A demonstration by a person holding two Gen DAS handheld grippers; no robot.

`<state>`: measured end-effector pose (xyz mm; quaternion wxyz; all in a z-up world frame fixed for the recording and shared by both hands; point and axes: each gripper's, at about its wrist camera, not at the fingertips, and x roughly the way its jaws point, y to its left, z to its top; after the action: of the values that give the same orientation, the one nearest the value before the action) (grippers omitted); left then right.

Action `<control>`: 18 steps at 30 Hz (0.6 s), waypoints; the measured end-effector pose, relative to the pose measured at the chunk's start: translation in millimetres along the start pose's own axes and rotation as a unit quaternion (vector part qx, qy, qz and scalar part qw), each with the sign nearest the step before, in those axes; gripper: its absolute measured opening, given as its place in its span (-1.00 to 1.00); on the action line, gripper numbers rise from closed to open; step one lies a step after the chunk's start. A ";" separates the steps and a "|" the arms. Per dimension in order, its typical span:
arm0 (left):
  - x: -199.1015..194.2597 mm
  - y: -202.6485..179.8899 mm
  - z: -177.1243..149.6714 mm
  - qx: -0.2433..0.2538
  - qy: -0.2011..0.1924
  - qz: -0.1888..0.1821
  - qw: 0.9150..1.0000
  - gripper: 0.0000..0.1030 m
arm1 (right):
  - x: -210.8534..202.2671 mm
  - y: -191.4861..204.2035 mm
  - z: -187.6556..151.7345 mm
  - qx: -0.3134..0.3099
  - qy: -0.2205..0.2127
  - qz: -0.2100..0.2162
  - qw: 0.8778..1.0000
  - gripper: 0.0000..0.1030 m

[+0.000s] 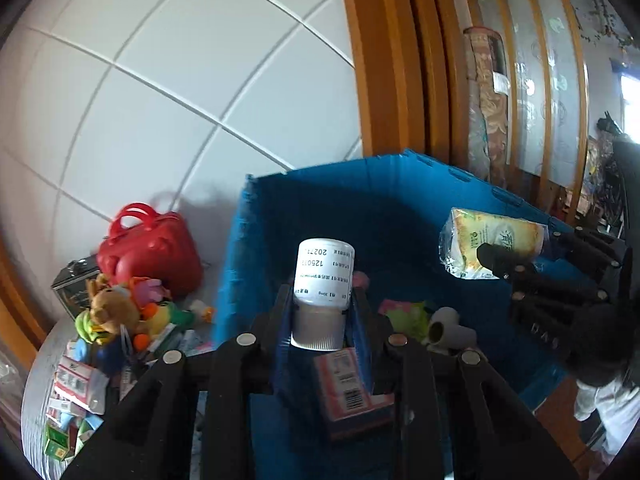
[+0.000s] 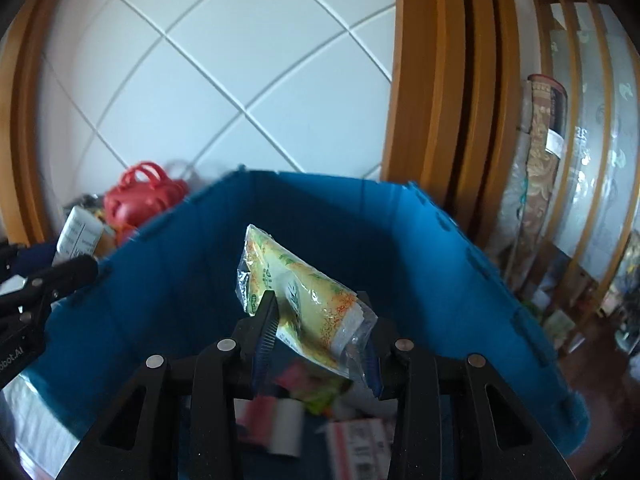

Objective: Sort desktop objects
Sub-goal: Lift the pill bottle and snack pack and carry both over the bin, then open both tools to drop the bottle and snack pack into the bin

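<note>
Here, the left gripper [image 1: 322,312] has its jaws clenched on a white cylindrical labelled bottle [image 1: 323,280], long axis pointing straight ahead. The right gripper [image 2: 316,340] pinches a yellow crinkly plastic packet [image 2: 304,300] lying crosswise between its jaws. Below and beyond both jaws sits the blue corrugated plastic bin [image 1: 380,196].

My left camera looks forward and down along its tongs [image 1: 322,316], close over the blue bin [image 1: 400,184]. My right one faces likewise, close above the same bin [image 2: 460,248]. Both share the bin's inside (and the tiled wall [image 1: 180,80] behind).
</note>
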<state>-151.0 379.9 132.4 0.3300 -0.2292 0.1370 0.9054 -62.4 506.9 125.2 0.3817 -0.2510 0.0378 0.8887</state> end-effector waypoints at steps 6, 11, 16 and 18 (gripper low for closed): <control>33.3 -41.6 15.7 0.011 0.037 -0.017 0.999 -0.47 | 18.4 -18.7 -1.2 -0.031 0.035 -0.018 0.999 -0.28; 39.2 -58.7 18.0 0.018 0.040 -0.002 0.999 -0.47 | 26.0 -33.1 -4.3 -0.043 0.052 -0.037 0.997 -0.28; 40.0 -60.8 17.5 0.020 0.039 0.011 0.999 -0.47 | 25.4 -31.9 -4.7 -0.059 0.056 -0.046 0.996 -0.27; 41.4 -61.2 16.7 0.022 0.043 0.018 0.999 -0.47 | 26.5 -31.1 -3.6 -0.061 0.056 -0.051 0.995 -0.20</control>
<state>-144.1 454.3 119.8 0.3125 -0.2586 0.1751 0.8971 -54.7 545.5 113.3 0.4077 -0.3249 -0.0077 0.8533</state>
